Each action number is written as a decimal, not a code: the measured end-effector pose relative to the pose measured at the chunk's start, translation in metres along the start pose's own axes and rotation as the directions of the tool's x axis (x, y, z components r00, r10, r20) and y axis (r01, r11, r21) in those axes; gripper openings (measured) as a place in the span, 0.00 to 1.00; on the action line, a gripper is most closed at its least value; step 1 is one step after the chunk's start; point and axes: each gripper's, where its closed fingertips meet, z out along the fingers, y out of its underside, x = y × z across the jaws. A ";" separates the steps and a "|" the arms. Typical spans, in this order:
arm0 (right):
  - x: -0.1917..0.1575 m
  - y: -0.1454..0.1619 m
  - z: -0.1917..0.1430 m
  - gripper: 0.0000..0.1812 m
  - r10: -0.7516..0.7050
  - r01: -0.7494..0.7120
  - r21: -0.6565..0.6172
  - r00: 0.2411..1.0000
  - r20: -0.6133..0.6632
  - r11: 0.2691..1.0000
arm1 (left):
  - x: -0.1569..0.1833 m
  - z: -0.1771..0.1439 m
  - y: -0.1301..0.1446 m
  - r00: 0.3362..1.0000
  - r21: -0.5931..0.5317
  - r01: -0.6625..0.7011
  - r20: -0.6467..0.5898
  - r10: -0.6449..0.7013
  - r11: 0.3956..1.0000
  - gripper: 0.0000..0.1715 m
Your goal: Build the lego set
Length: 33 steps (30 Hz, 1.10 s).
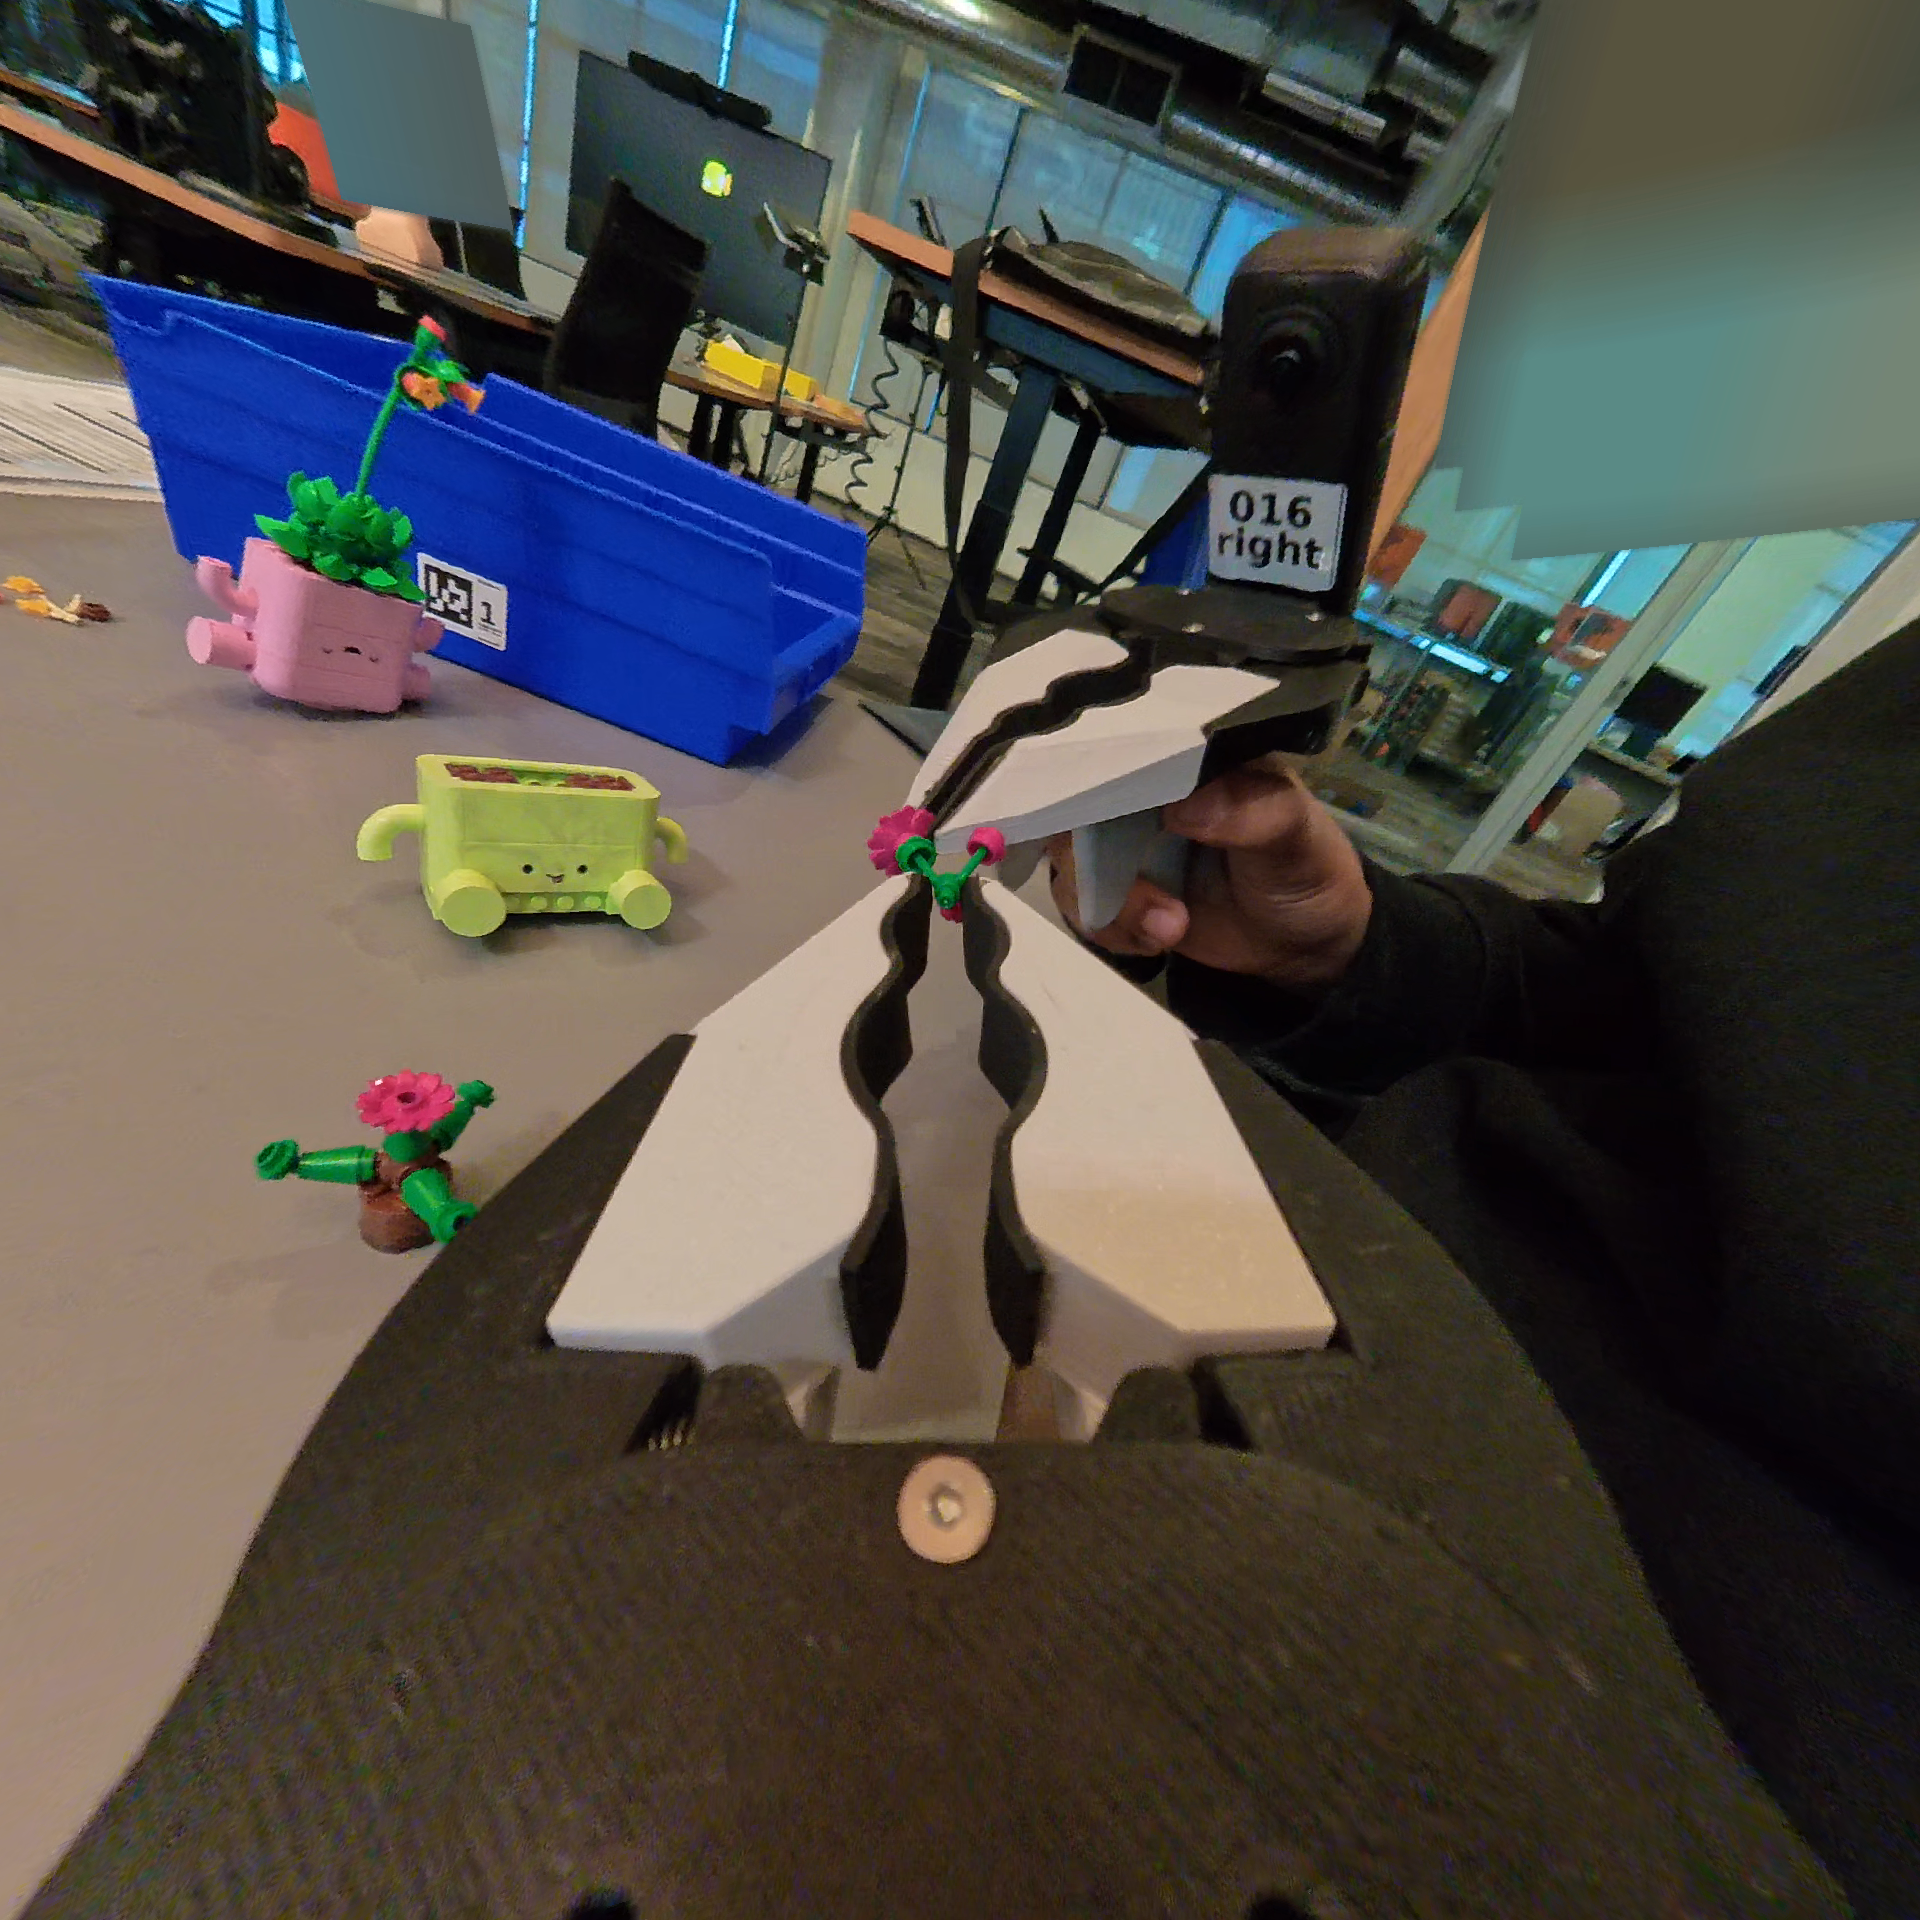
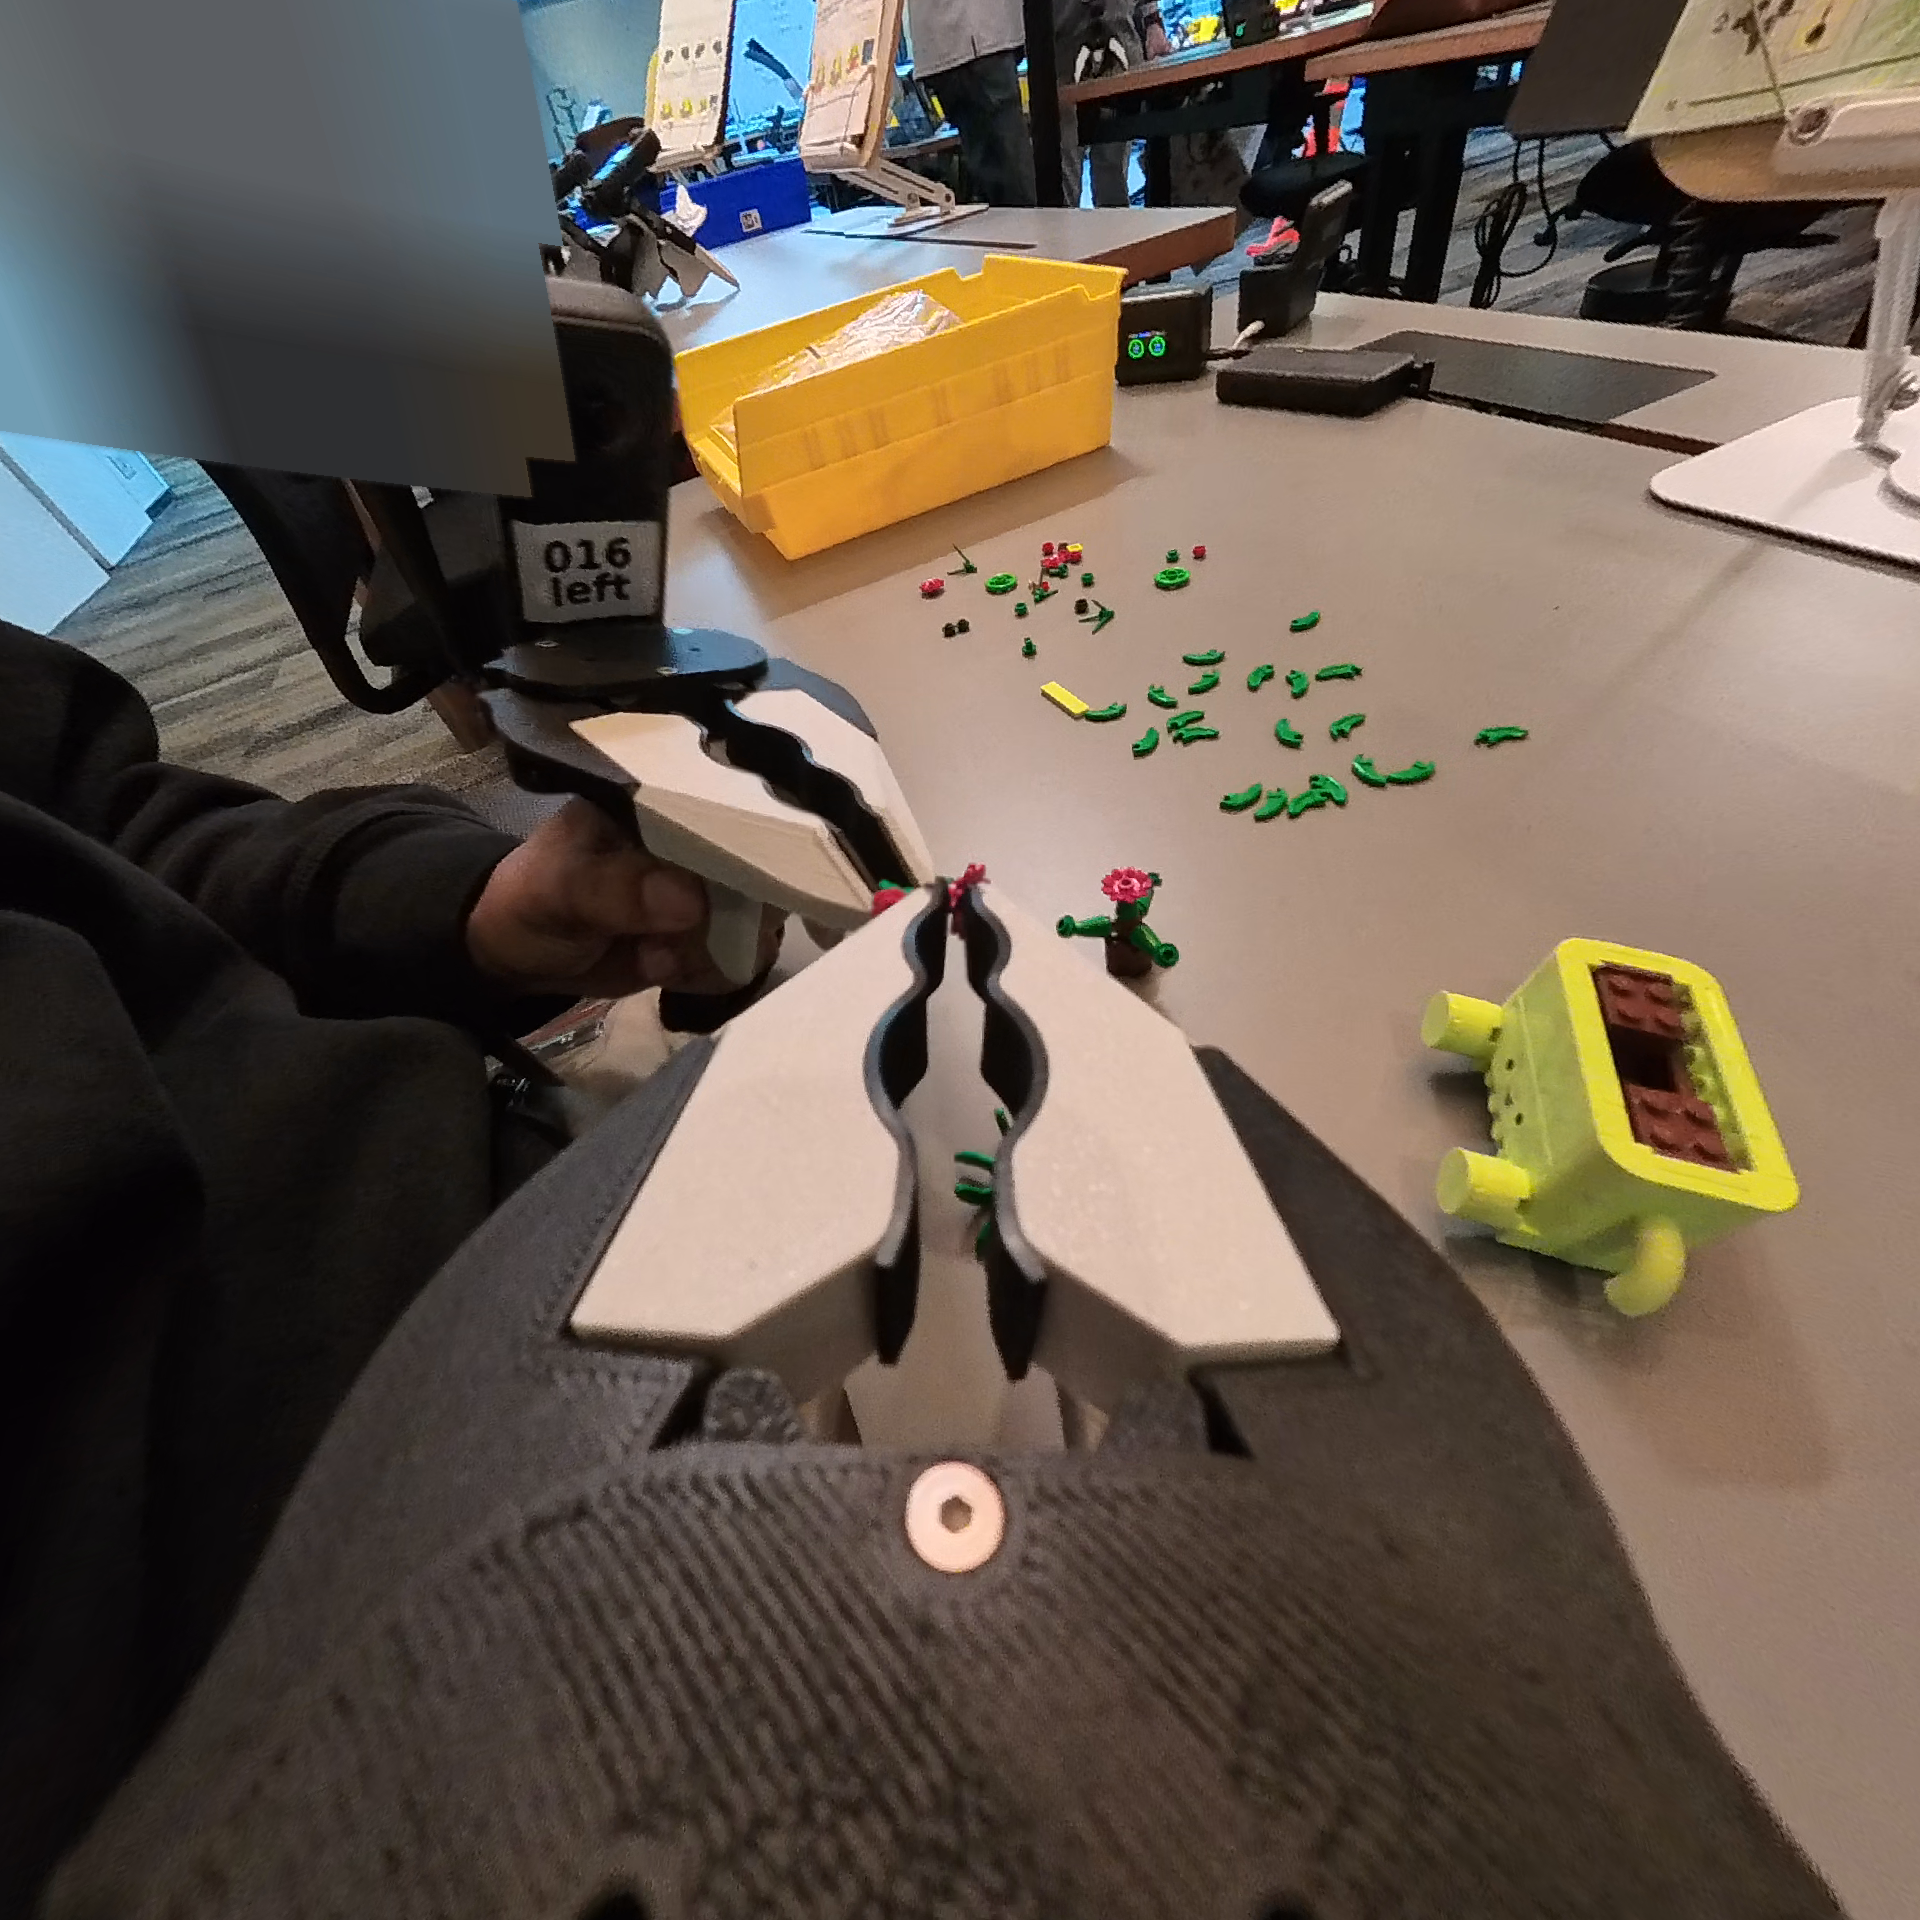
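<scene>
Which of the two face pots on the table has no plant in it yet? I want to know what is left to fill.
The lime-green pot: only brown studs show in its top. The pink pot by the blue bin already has leaves and a flowering stalk.

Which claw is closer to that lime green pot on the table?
Hard to call: both claws, left and right, meet at a flower stem held above the table, away from the lime pot.

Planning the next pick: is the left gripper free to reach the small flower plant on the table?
Probably not yet: the left gripper is shut on a flower stem, though nothing blocks the flower plant.
</scene>
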 end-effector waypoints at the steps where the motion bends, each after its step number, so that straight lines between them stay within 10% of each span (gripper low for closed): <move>1: -0.001 -0.001 -0.001 0.01 -0.011 0.010 0.006 1.000 0.006 1.000 | 0.001 -0.001 -0.002 1.000 0.016 0.027 -0.015 -0.027 1.000 0.02; 7: -0.011 -0.024 -0.020 0.28 -0.177 0.164 0.142 0.980 0.087 0.976 | 0.005 -0.010 -0.020 0.947 0.117 0.278 -0.198 -0.252 0.954 0.02; 14: -0.037 -0.025 -0.018 0.35 -0.487 0.474 0.113 0.856 0.173 0.873 | 0.026 -0.020 -0.037 0.652 0.015 0.629 -0.554 -0.517 0.777 0.01; 21: -0.053 -0.030 -0.011 0.14 -0.581 0.569 0.124 0.784 0.219 0.813 | 0.045 -0.017 -0.036 0.603 -0.050 0.618 -0.611 -0.513 0.785 0.01; 33: -0.044 -0.033 -0.013 0.10 -0.530 0.526 0.078 0.824 0.199 0.847 | 0.032 -0.016 -0.030 0.671 -0.026 0.592 -0.538 -0.510 0.806 0.10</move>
